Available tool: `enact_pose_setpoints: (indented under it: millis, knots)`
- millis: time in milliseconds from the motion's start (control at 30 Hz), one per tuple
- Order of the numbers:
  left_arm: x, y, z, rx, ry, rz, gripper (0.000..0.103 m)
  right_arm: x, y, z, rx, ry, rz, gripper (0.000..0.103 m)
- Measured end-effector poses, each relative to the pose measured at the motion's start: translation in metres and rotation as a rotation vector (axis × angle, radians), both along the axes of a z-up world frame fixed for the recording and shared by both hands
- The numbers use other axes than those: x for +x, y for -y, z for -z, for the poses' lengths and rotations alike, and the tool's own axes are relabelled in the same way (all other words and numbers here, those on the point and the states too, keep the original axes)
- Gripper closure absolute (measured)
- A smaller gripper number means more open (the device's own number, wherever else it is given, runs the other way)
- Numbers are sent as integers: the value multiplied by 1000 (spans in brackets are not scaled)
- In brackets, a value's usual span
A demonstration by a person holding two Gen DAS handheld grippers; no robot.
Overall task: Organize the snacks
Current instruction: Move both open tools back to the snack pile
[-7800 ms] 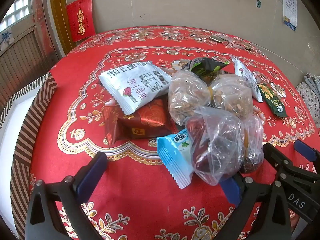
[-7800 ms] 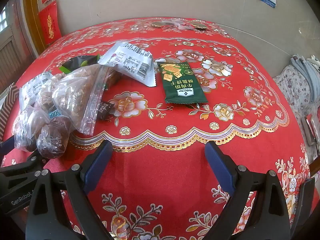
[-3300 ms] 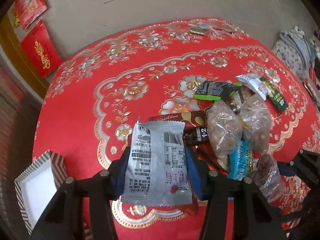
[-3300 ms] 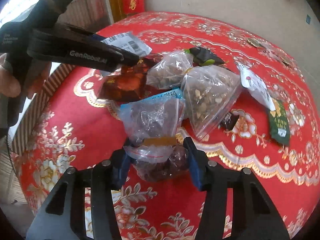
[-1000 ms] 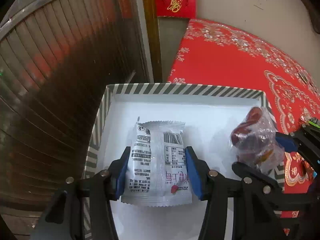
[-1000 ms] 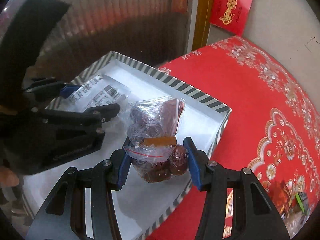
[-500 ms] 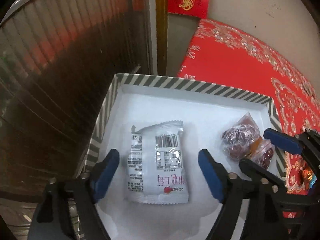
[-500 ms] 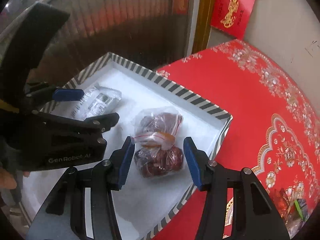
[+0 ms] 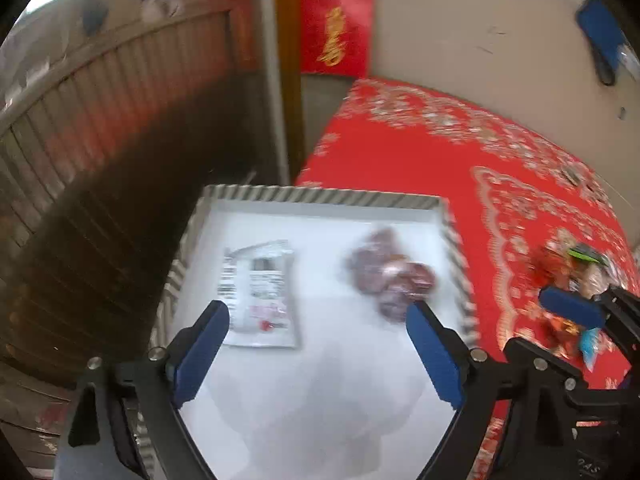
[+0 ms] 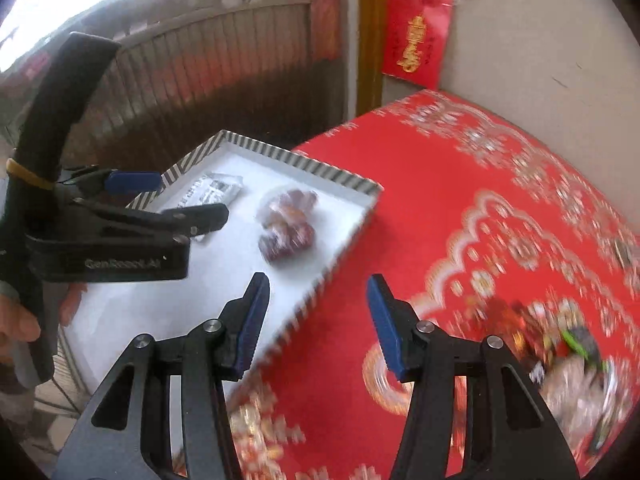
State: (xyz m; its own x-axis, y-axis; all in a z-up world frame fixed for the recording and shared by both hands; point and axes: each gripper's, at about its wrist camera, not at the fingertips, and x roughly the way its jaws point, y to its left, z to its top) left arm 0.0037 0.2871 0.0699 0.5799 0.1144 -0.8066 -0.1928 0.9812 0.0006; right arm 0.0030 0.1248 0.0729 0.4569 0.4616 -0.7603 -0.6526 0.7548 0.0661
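Note:
A box with a striped rim (image 9: 320,194) and a white floor holds two snacks. A white printed packet (image 9: 260,292) lies at its left and a clear bag of red dates (image 9: 390,276) at its right. My left gripper (image 9: 316,310) hovers above the box floor, its jaws opening with nothing between them. In the right wrist view the same box rim (image 10: 332,176), packet (image 10: 212,190) and date bag (image 10: 286,224) show. My right gripper (image 10: 317,284) stands open and empty over the box's near edge. The left gripper (image 10: 176,200) is at the left.
The box sits beside a round table under a red flowered cloth (image 10: 440,220). A blurred pile of other snacks (image 10: 560,344) lies on the cloth at lower right. A slatted wooden panel (image 9: 120,120) stands behind the box. A person's hand (image 10: 20,320) holds the left gripper.
Both grippers let go of their snacks. The packet and date bag now lie in the box. Both grippers have drawn back and up, the right one swinging toward the table, and the left jaws have widened.

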Motion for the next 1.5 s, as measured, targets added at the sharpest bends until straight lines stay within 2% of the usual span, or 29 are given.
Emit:
enact_pose_setpoints:
  millis: [433,700,1000,1400,1500]
  knots:
    - [-17,105,-11,-50,6,208,8,-36,138,11,27,-42,219,52]
    - [-4,163,-10,-58,-22,289,8,-47,213,30,0,-70,364,52]
    - [35,194,5,-63,-74,252,8,-54,241,39,39,-94,384,52]
    - [84,213,32,-159,-132,161,8,-48,241,45,62,-119,357,52]
    - [92,220,42,-160,-155,161,8,-46,241,46,60,-121,350,52]
